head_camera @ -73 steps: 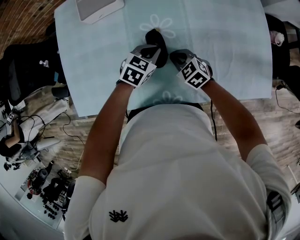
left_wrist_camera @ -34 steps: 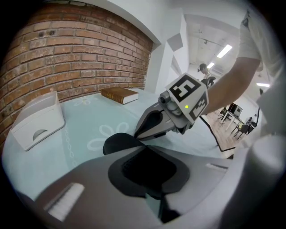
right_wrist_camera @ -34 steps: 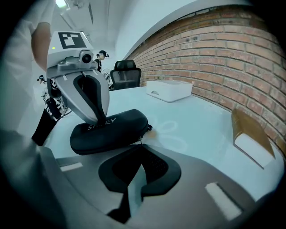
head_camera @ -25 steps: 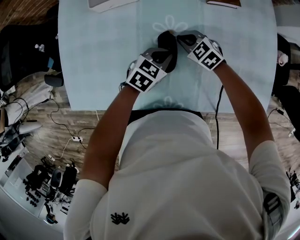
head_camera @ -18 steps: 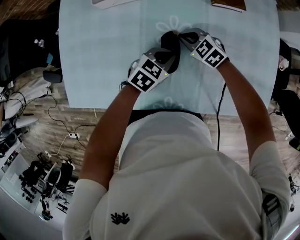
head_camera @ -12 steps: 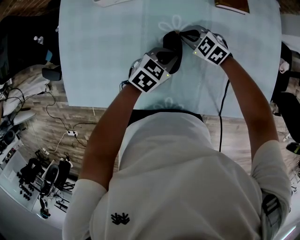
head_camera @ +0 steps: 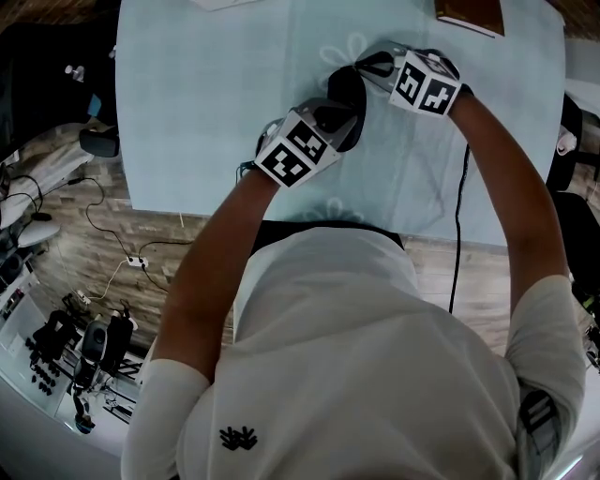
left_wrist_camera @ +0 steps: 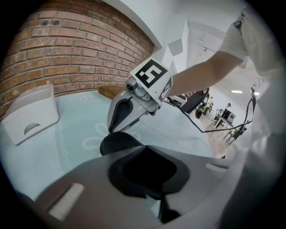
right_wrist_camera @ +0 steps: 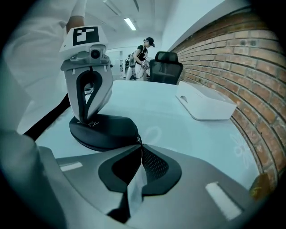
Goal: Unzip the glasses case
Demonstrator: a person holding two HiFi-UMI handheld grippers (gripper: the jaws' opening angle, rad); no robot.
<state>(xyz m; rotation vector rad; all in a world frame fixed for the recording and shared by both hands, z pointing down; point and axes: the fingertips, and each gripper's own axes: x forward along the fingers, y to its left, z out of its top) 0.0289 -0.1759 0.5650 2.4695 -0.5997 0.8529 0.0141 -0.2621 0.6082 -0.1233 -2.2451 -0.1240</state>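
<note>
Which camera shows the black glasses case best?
The right gripper view: the whole glasses case lies in front, held by the left gripper, its zipper pull at the right gripper's tips. The left gripper view shows only one end; the head view shows a dark sliver between the grippers.

Five kinds of thing, six in all.
One glasses case (head_camera: 345, 86), two grippers (left gripper (head_camera: 337, 114), right gripper (head_camera: 364, 67)), one white tray (right_wrist_camera: 206, 103) far left, one brown flat object (head_camera: 469, 13) far right, one pale blue cloth (head_camera: 206, 112).
</note>
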